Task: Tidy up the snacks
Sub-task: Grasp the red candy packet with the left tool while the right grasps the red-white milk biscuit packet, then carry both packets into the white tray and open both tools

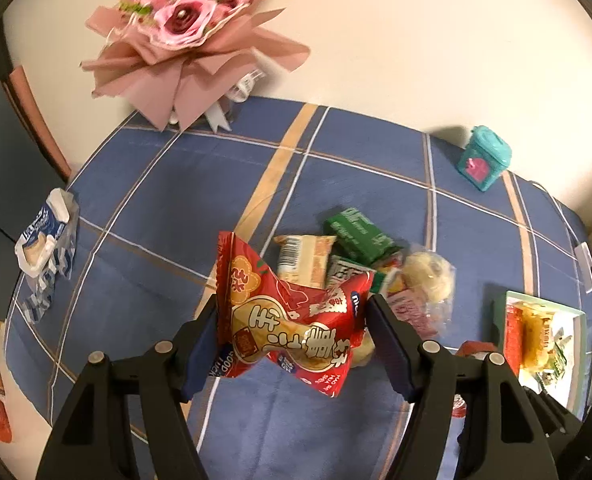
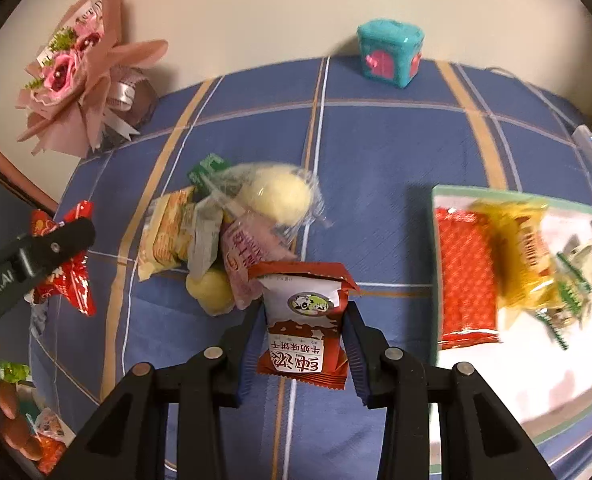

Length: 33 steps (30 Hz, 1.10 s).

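Note:
My left gripper (image 1: 291, 334) is shut on a red peanut snack packet (image 1: 291, 320), held above the blue plaid cloth; the same packet (image 2: 65, 264) and gripper show at the left of the right wrist view. My right gripper (image 2: 302, 330) is shut on a brown-and-white milk biscuit packet (image 2: 302, 320), also lifted off the cloth. Behind both lies a pile of snacks (image 2: 231, 232): a green box (image 1: 360, 236), a beige packet (image 1: 304, 260), pale round buns in clear wrap (image 2: 281, 196). A white tray (image 2: 576, 380) at the right holds a red packet (image 2: 466, 272) and a yellow one (image 2: 524, 248).
A pink paper bouquet (image 1: 183, 40) leans against the wall at the back left. A teal box (image 2: 390, 54) stands at the back edge of the cloth. An opened blue-and-white packet (image 1: 45, 240) lies at the left edge. More snacks and a hand (image 2: 11, 400) show at the lower left.

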Tool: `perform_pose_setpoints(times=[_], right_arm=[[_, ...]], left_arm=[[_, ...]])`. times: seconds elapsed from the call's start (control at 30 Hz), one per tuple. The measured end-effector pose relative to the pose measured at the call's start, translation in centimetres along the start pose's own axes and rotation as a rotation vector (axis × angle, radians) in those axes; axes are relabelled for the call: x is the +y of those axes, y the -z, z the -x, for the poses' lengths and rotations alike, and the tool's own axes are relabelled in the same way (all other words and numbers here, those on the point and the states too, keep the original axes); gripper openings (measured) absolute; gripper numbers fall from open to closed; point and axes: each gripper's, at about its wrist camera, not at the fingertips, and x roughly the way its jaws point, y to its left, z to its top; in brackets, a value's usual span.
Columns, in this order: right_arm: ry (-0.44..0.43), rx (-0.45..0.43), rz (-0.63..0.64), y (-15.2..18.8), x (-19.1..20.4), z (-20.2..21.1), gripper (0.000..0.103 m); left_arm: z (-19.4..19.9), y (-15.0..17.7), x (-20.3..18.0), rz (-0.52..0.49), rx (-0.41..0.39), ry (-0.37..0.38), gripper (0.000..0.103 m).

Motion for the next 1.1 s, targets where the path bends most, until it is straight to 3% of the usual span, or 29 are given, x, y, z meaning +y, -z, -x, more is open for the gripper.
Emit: perform_pose_setpoints(times=[0.33,0.7,1.1], right_arm=[[0.073,-0.069,-0.072,-0.7,-4.5,3.9,0.041],[0.177,-0.089,-0.266,-0.7,-15.0,6.7,0.041],[0.274,-0.117,-0.432,0.8,-25.1,9.7,0.041]], left_arm=[[2.0,0.8,-4.1,-0.055,-0.033,0.035,0.072],[2.0,3.6,-13.2,-0.208,-0.002,0.138,0.073],[2.0,7.1,-22.5,-0.393,0.032,0.185,0.073]])
